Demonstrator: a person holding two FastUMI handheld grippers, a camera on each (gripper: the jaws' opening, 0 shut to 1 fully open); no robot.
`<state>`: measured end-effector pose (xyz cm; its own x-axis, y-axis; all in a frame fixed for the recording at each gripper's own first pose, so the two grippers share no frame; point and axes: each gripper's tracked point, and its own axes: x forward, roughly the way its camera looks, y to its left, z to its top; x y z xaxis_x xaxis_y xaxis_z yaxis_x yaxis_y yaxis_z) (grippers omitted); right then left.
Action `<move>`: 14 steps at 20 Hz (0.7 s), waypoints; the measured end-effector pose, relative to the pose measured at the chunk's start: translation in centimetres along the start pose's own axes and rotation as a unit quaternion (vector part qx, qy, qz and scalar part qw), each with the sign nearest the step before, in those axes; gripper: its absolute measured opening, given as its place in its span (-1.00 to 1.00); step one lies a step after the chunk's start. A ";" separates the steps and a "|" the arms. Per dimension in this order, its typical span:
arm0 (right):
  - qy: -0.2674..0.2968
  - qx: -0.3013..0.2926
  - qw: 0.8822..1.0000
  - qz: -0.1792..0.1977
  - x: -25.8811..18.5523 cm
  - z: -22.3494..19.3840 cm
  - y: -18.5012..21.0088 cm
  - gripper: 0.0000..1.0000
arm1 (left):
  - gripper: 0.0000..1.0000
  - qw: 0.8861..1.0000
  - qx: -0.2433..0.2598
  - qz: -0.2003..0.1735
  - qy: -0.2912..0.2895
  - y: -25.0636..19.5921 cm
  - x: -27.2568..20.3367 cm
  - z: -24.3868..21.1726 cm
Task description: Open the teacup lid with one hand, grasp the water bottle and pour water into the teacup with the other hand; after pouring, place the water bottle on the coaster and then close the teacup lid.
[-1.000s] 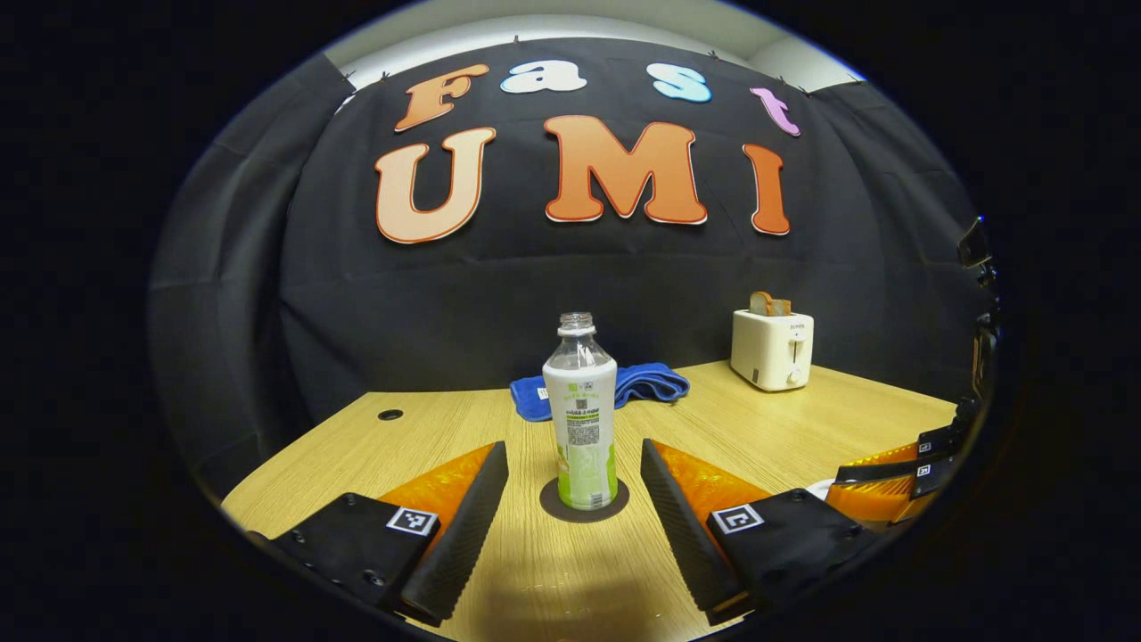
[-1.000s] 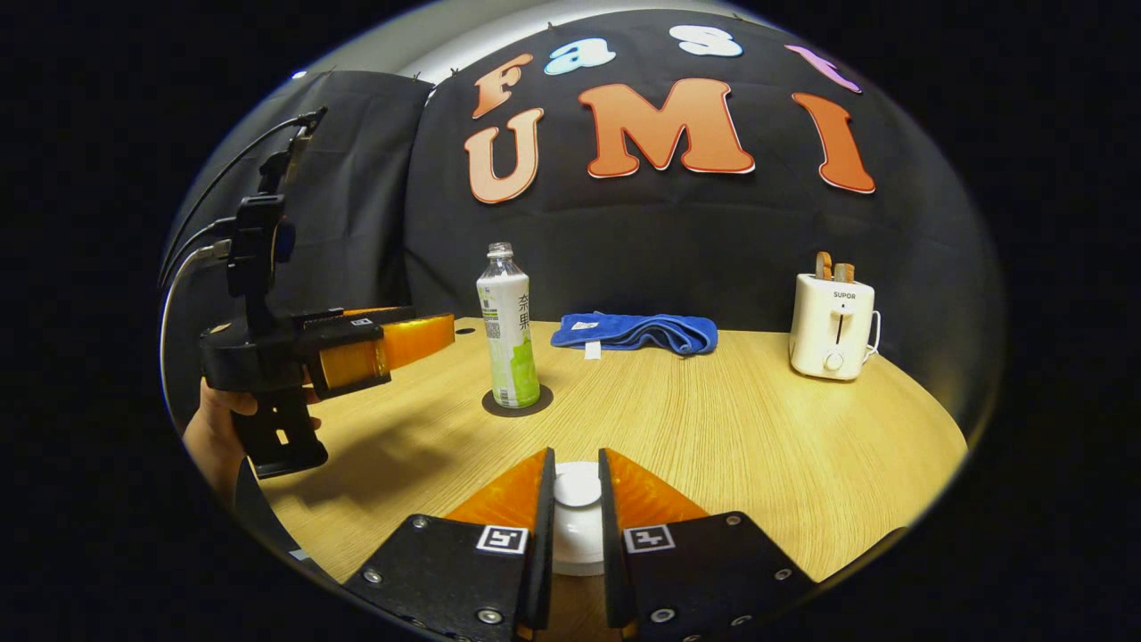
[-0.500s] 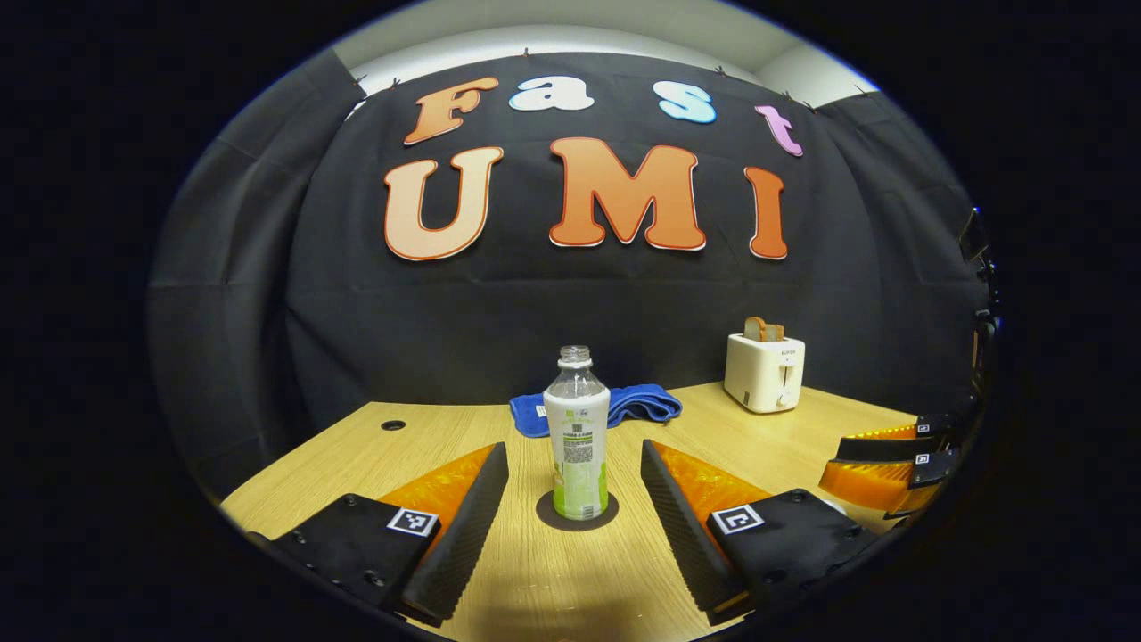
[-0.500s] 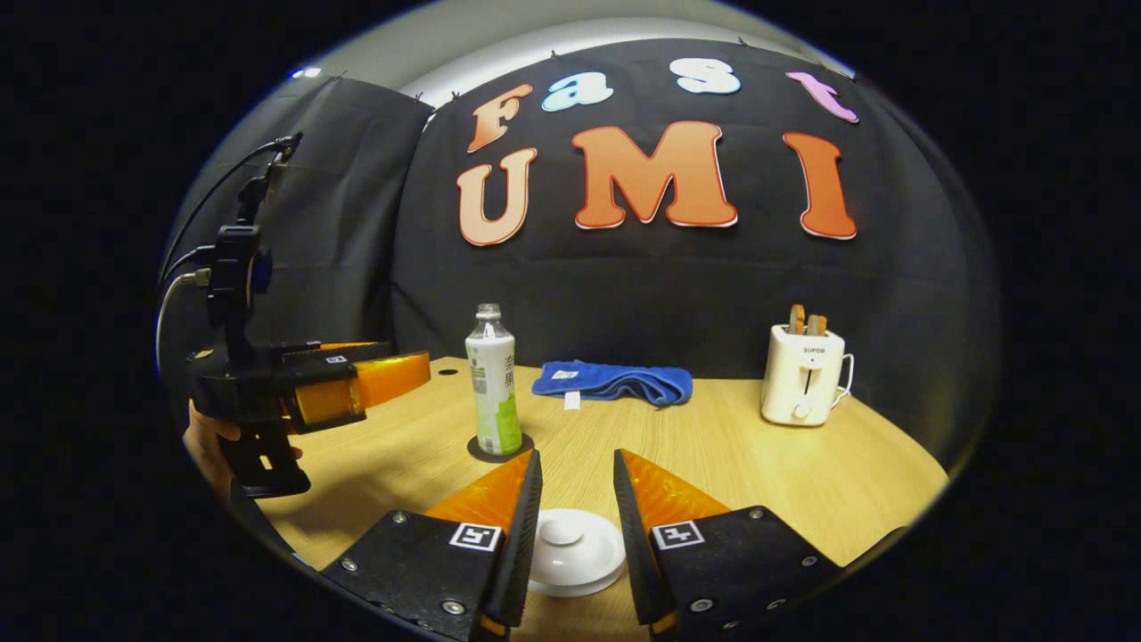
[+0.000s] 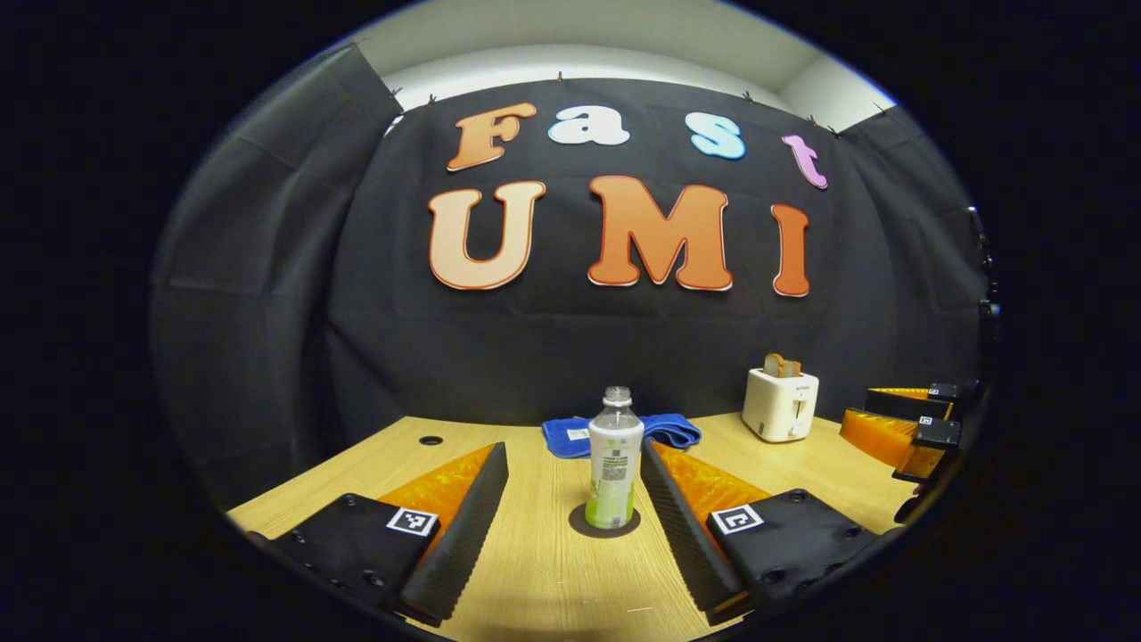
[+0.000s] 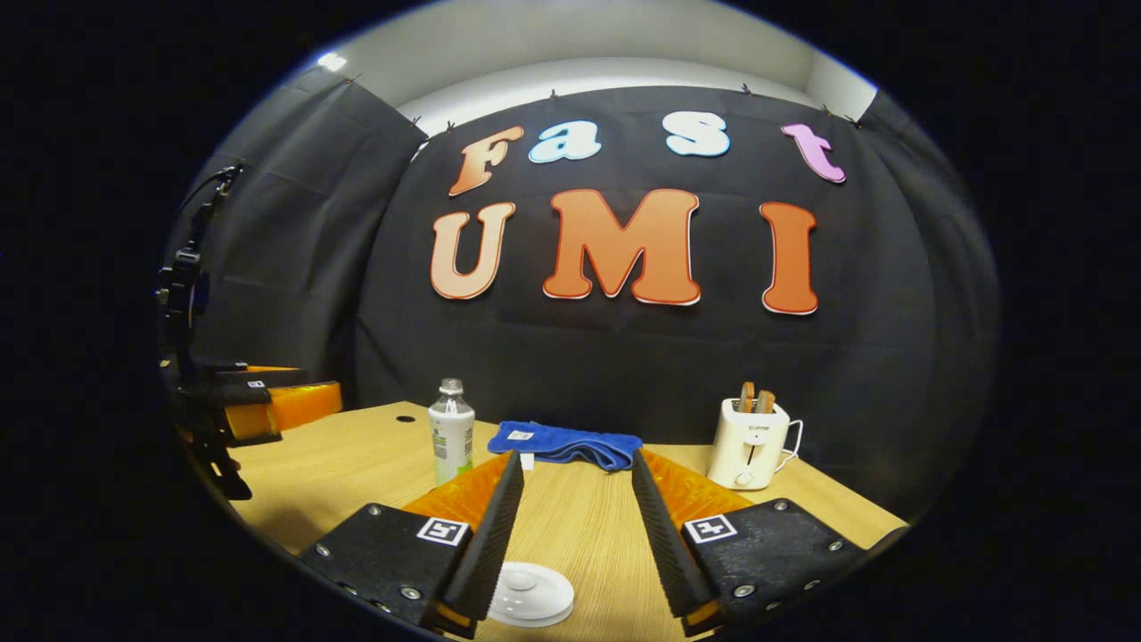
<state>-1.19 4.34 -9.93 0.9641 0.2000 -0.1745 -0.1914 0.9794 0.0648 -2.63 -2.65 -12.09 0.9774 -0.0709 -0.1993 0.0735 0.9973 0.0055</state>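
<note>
An uncapped clear water bottle (image 5: 613,473) with a white and green label stands upright on a dark round coaster (image 5: 604,522). My left gripper (image 5: 570,450) is open and well short of the bottle, nothing between its fingers. In the right gripper view the bottle (image 6: 450,441) stands far left. A white teacup lid (image 6: 531,593) lies low between the fingers of my right gripper (image 6: 577,459), which is open and above it, apart from it. The cup under the lid is hidden. The left gripper (image 6: 267,406) hangs at the left edge, the right gripper (image 5: 900,428) at the far right.
A folded blue towel (image 5: 624,431) lies at the back of the wooden table (image 5: 535,571). A white toaster (image 5: 781,406) with bread in it stands at the back right. A small round hole (image 5: 431,440) is in the tabletop at the back left.
My right gripper has opened off the lid's knob and drawn back and up. My left gripper has pulled back from the bottle, which now looks smaller.
</note>
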 end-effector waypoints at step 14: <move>-0.024 -0.044 0.999 -0.005 -1.4 2.4 -0.2 0.70 | 0.92 0.996 0.042 0.075 -0.007 6.0 -5.3 1.1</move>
<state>-2.09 3.81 -7.36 0.9735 0.1905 -0.1269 -0.1949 0.9806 -0.0231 -7.12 3.72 -9.90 0.9812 0.0778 -0.1769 -0.0575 0.9914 0.1172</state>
